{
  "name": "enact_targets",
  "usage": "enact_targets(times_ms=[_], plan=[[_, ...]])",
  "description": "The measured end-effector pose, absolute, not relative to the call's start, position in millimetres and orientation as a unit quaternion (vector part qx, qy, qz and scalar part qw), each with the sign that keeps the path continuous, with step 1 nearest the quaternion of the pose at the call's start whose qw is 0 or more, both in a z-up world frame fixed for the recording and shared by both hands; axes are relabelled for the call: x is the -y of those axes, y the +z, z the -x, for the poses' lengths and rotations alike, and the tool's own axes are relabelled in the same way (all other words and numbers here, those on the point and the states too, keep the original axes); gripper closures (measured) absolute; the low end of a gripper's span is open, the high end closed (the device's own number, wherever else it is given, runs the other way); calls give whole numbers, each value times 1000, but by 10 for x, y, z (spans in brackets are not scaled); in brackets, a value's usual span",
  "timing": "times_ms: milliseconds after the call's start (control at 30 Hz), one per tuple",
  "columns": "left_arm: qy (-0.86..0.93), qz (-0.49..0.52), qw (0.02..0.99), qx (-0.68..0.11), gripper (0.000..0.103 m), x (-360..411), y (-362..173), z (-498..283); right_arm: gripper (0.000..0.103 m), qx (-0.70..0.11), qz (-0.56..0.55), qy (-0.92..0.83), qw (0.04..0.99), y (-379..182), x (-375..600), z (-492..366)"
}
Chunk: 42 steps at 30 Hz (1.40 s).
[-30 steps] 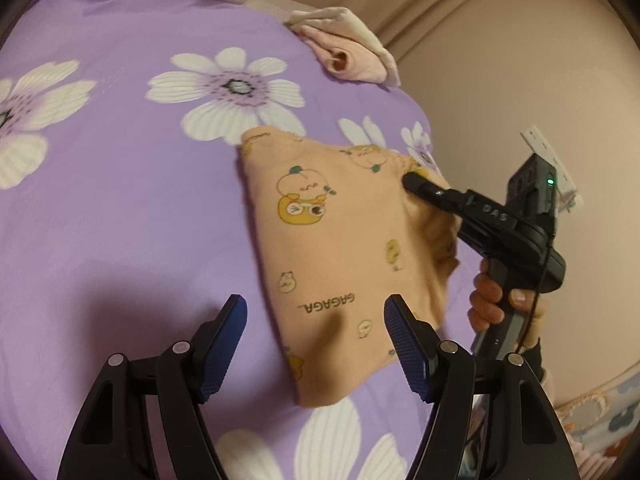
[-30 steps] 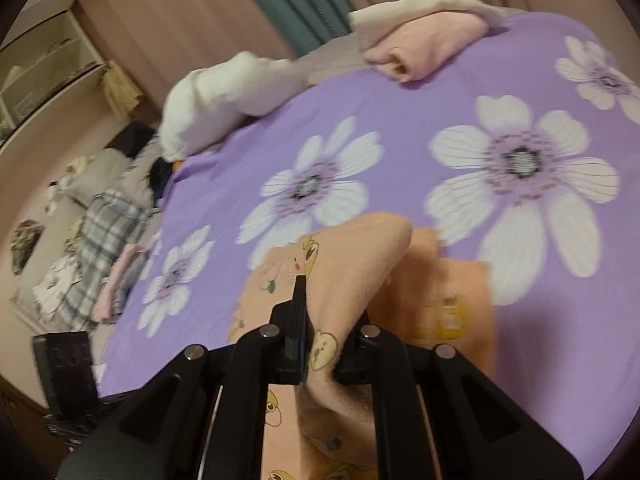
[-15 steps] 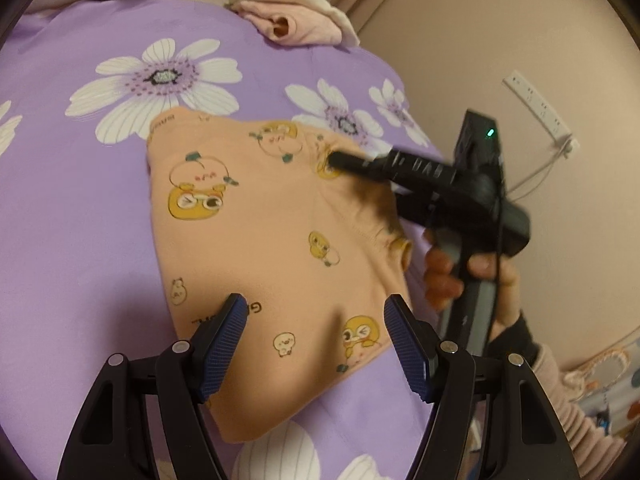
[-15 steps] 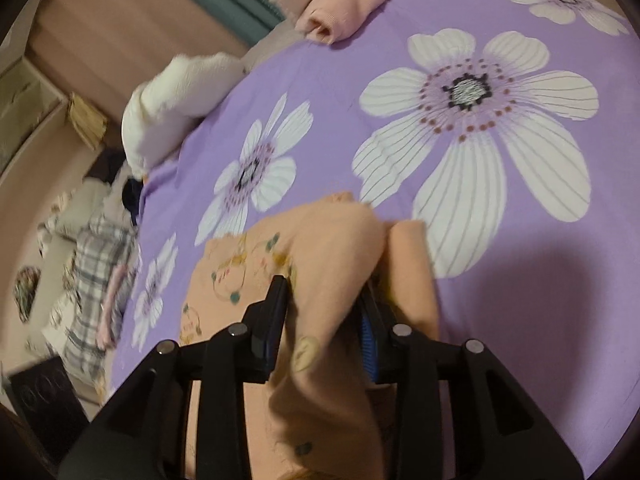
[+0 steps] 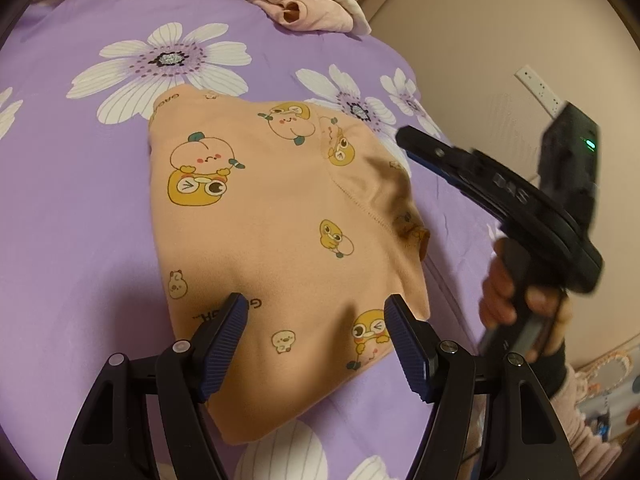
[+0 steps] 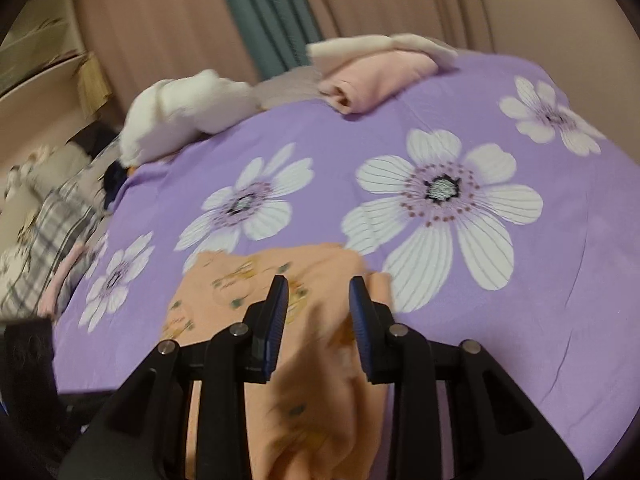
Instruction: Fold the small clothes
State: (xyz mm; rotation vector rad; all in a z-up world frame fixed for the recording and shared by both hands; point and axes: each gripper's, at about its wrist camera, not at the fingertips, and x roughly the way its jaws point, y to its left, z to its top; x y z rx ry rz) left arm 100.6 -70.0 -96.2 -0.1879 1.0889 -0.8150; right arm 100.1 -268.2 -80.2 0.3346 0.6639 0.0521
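A small orange garment (image 5: 280, 232) printed with cartoon ducks and peaches lies folded on the purple flowered bed sheet (image 5: 80, 208). My left gripper (image 5: 316, 320) is open, its blue pads (image 5: 224, 332) just above the garment's near edge. My right gripper (image 6: 318, 296) is open over the garment (image 6: 240, 284), with nothing held between its fingers. In the left wrist view the right gripper (image 5: 408, 140) hangs just off the garment's right side, held by a hand (image 5: 520, 304).
A rolled pink and cream garment (image 5: 304, 8) lies at the far edge of the bed, also visible in the right wrist view (image 6: 376, 76). A white bundle (image 6: 180, 116) and plaid clothes (image 6: 48, 236) lie at the left. A beige wall with a socket (image 5: 540, 88) stands right.
The right gripper has opened and let go of the orange fold it was holding, then drawn back off the garment. The left gripper has moved in closer over the garment's near edge.
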Motion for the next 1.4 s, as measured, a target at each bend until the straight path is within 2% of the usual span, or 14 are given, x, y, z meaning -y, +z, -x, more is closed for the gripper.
enact_targets(times_ms=[200, 367, 633, 733, 900, 967, 1033, 1100, 1267, 1400], plan=[[-375, 88, 773, -505, 34, 694, -969, -1003, 77, -353, -163, 43, 920, -944, 2588, -876], [-371, 83, 776, -504, 34, 707, -937, -978, 78, -421, -171, 9, 891, -1285, 2692, -928], [-374, 98, 800, -459, 34, 613, -633, -1112, 75, -372, -166, 9, 913, -1082, 2694, -648], [-364, 116, 805, -454, 34, 585, -603, -1281, 75, -338, -170, 35, 925, -935, 2644, -545], [-342, 140, 813, -450, 34, 589, -637, -1554, 76, -328, -156, 74, 929, -881, 2446, -487], [-328, 134, 820, -450, 37, 626, -672, -1670, 78, -333, -154, 85, 926, -924, 2378, -479], [-317, 130, 822, -454, 49, 664, -727, -1772, 78, -344, -153, 88, 922, -988, 2316, -486], [-307, 124, 824, -460, 54, 690, -785, -1845, 78, -355, -152, 93, 918, -1079, 2259, -485], [-286, 110, 816, -491, 54, 812, -1029, -2013, 79, -371, -145, 96, 912, -1224, 2214, -480], [-282, 104, 816, -494, 54, 838, -1125, -2034, 83, -388, -162, 98, 902, -1333, 2269, -511]])
